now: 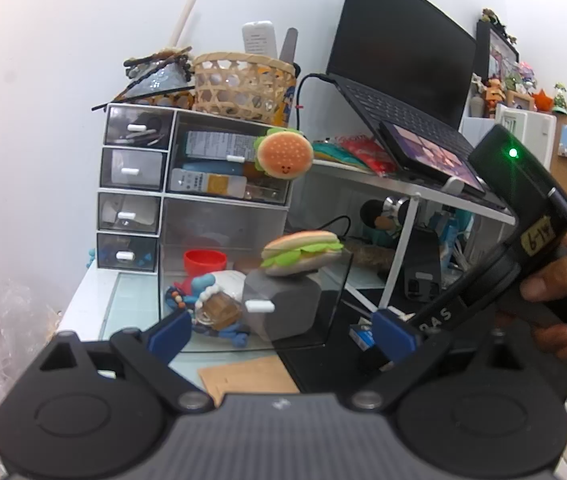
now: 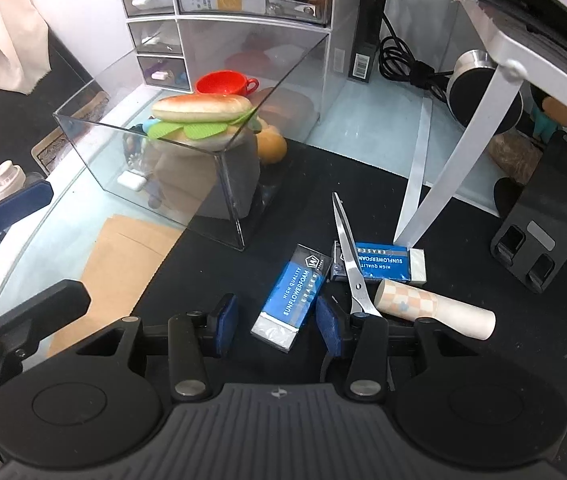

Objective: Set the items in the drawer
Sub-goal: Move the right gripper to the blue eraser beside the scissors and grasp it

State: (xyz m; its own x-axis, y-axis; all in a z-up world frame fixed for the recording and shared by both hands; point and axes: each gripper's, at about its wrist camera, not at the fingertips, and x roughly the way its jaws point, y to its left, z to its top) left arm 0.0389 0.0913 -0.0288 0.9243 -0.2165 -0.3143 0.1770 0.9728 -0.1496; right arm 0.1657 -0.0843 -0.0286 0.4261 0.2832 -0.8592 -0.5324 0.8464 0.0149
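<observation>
A clear plastic drawer [image 2: 95, 148] is pulled out of the organiser [image 1: 131, 184] and holds a toy hot dog [image 2: 203, 110], a red cup [image 2: 223, 82] and a blue figure [image 1: 203, 292]. In the right wrist view my right gripper [image 2: 277, 322] is open, its blue pads either side of a blue eraser [image 2: 295, 296] on the black mat. A second blue eraser [image 2: 387, 266], scissors [image 2: 349, 260] and a checked roll [image 2: 431, 308] lie just beyond. My left gripper [image 1: 281, 330] is open and empty in front of the drawer.
A burger plush [image 1: 283, 156] hangs on the organiser's upper drawer. A woven basket [image 1: 243, 84] sits on top. A laptop [image 1: 399, 76] rests on a white shelf [image 1: 423, 192] at the right. Brown card [image 2: 123, 264] lies in front of the drawer.
</observation>
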